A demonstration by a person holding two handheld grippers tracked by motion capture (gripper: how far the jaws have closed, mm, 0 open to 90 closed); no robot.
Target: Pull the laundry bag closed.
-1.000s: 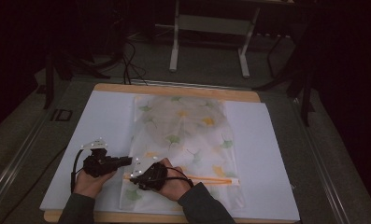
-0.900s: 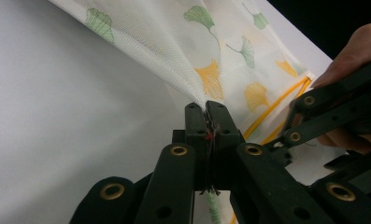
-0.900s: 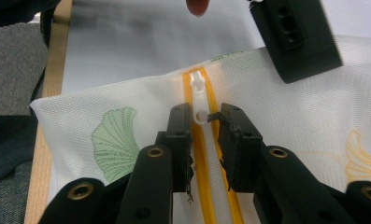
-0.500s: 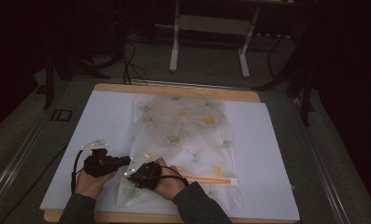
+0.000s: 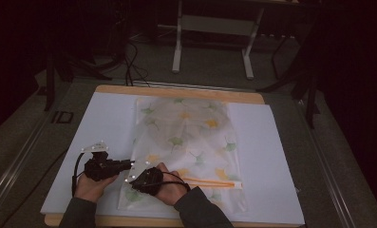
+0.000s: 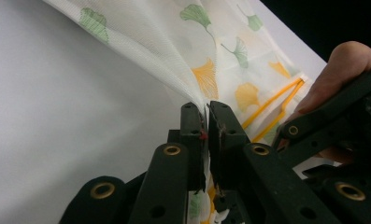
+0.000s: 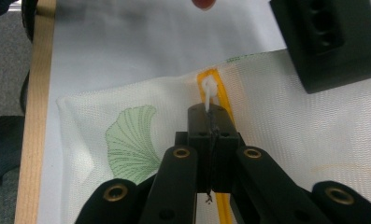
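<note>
A white mesh bag [image 5: 186, 128] printed with green and yellow leaves lies flat on the mat, its orange zipper [image 5: 210, 181] running along the near end. My left gripper [image 5: 129, 164] pinches the bag's left edge and lifts the fabric [image 6: 174, 51] taut. Its jaws [image 6: 205, 109] have just been opening a little, with the mesh still caught between them. My right gripper [image 5: 130, 179] sits right beside it at the zipper's left end. In the right gripper view its jaws [image 7: 211, 112] have closed on the white zipper pull [image 7: 210, 91].
The bag rests on a white mat [image 5: 267, 156] over a wooden table [image 5: 176, 91], with bare mat on both sides. Beyond the table, a dark floor holds cables and a metal stand [image 5: 212, 23]. The left gripper's black body [image 7: 328, 42] hangs close over the right gripper.
The right hand has edged slightly left, toward the left gripper at the zipper's end. The left hand has stayed put.
</note>
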